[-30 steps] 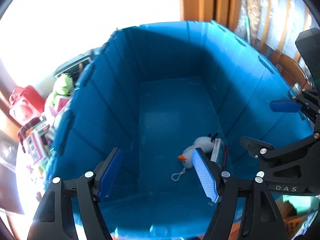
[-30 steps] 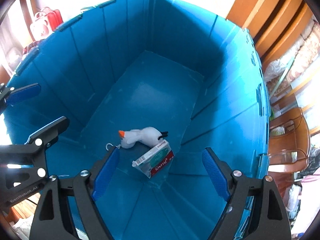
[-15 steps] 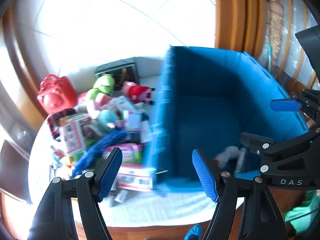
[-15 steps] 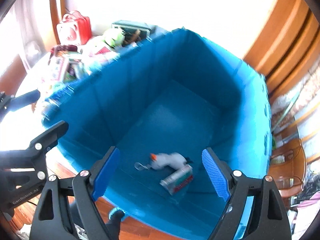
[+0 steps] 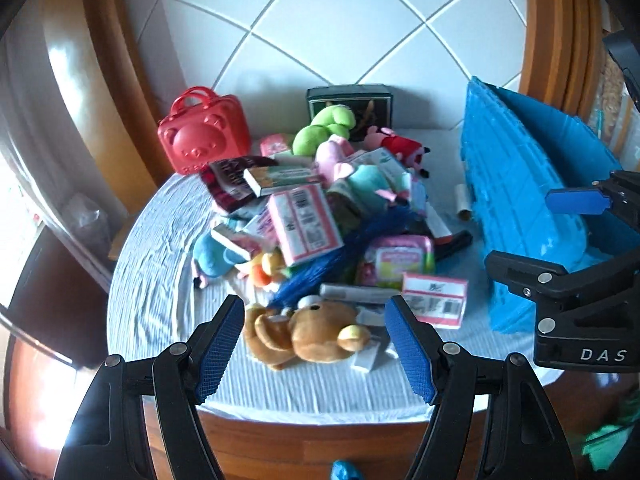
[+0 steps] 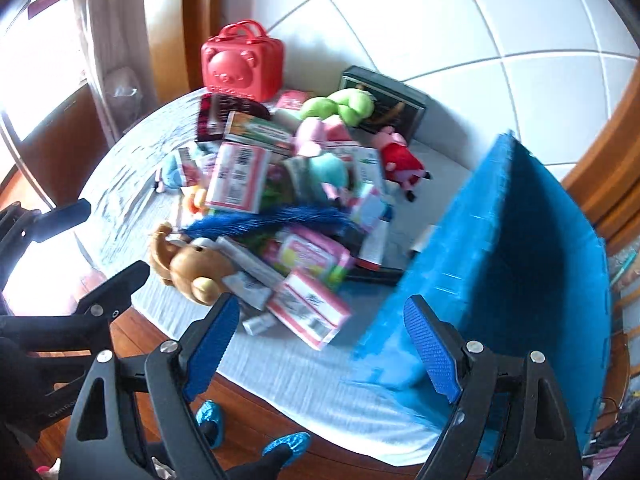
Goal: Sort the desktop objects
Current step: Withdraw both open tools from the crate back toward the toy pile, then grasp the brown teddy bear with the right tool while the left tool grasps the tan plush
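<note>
A pile of toys and boxes lies on a round table with a white cloth (image 5: 160,264). A brown plush bear (image 5: 308,332) lies nearest, between my left gripper's fingers in that view; it also shows in the right wrist view (image 6: 188,268). A pink-and-white box (image 5: 434,304) lies beside it. A blue bin (image 5: 516,200) stands at the right, also in the right wrist view (image 6: 520,256). My left gripper (image 5: 320,352) is open and empty above the table's front edge. My right gripper (image 6: 324,352) is open and empty, near the bin's corner.
A red bear-face case (image 5: 204,136) and a dark box (image 5: 350,100) stand at the back by the tiled wall. A green plush (image 5: 324,128), a pig doll (image 5: 396,146) and a blue tinsel strand (image 5: 332,264) lie in the pile. Wood floor lies below the table edge.
Both grippers have pulled up and back out of the blue bin and swung left; the views now face the pile on the table. Both stayed open.
</note>
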`<state>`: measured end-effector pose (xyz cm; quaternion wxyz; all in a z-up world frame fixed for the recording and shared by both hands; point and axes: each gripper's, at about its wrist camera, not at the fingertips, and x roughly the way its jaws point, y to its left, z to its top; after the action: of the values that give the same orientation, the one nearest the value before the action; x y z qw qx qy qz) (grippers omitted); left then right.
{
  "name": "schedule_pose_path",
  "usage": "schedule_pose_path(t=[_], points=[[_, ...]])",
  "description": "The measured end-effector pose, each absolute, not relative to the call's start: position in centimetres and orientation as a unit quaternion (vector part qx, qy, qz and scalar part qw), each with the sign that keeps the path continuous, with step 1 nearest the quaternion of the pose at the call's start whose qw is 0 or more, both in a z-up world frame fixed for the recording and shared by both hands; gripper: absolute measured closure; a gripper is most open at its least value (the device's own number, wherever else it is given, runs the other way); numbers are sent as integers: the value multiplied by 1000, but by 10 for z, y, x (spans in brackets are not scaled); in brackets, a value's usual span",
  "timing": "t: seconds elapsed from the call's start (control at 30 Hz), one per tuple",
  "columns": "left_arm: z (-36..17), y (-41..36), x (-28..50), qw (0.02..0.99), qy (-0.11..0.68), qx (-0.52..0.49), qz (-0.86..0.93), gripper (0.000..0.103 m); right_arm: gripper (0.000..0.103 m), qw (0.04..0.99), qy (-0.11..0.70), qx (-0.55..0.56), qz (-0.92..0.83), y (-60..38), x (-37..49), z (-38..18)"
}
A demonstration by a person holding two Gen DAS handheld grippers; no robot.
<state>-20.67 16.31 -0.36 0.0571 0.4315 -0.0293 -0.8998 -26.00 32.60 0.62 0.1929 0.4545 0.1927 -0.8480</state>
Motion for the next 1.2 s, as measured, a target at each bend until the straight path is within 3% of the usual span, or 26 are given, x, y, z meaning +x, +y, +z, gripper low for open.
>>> schedule_pose_path(t=[0.27,0.63,0.9,1.07,1.17,1.2], points=[[-56,91,-201,78,0,464,-883,30,18,218,163,496,-825,257,-261,-48],[-138,86,-237,88,18,505,-858,30,18,195,94,554,-804,274,-296,-147],[-184,81,-255,108,27,535,-837,30,18,208,44,560,-801,293,-312,-179],[-185,63,-258,120,37,528,-840,32,18,241,20,558,-794,277,-315,-184],[-172,55,-267,121,36,509,-852,32,34,247,16,564,-788,263,-315,-187],[-171,53,-273,120,31,504,-855,32,35,247,10,566,-786,259,-315,-189]])
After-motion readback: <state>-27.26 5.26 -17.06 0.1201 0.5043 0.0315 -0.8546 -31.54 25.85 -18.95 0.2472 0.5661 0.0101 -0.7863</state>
